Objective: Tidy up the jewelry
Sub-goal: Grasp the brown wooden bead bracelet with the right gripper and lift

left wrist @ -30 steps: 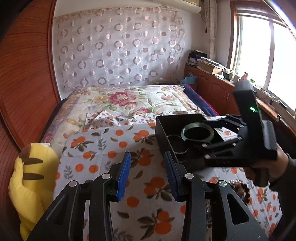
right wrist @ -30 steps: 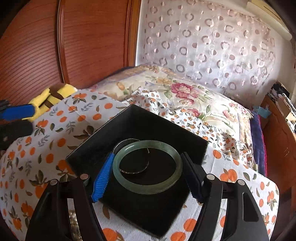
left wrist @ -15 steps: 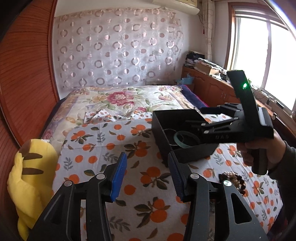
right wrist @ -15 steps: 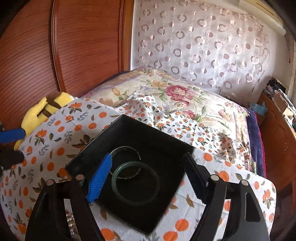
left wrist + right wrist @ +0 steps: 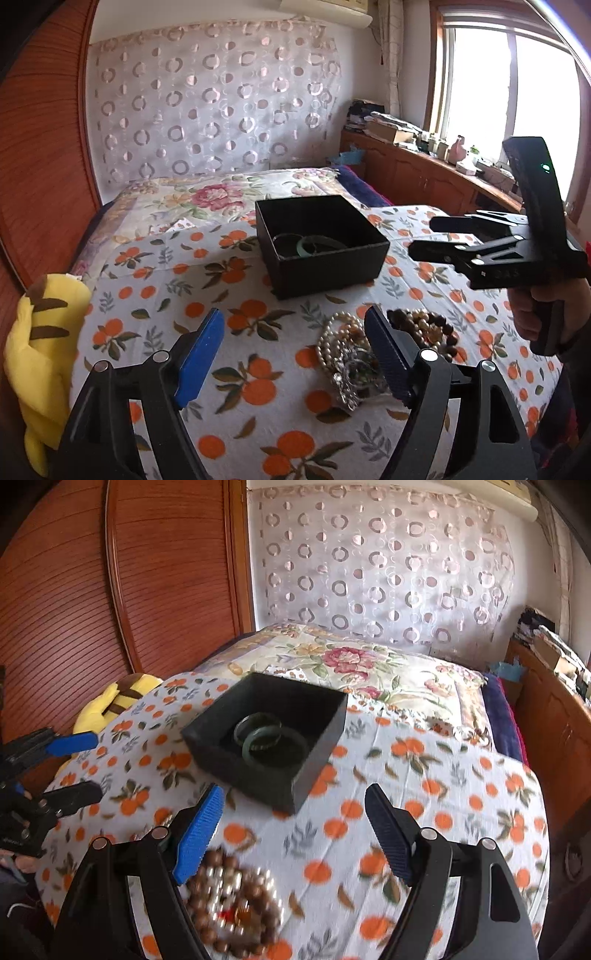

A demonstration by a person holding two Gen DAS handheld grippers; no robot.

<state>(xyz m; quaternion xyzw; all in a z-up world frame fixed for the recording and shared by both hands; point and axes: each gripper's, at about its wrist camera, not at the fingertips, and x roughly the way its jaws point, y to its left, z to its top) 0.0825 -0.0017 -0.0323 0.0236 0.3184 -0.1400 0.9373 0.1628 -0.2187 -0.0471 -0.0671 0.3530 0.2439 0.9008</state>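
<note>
Moved: green jade bangle (image 5: 275,746), formerly between right gripper (image 5: 295,825) fingers, now inside black box (image 5: 291,264) beside thin bangle (image 5: 257,723). Right gripper empty, closing slightly; left gripper (image 5: 293,345) empty, opening. Bead heap (image 5: 354,354) on cloth, near box.

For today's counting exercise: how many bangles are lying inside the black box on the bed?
2. A green bangle lies nearer the box's front corner, and a thinner dark one sits just behind, overlapping it. The black box walls hide part of the floor, so another could be out of sight.
</note>
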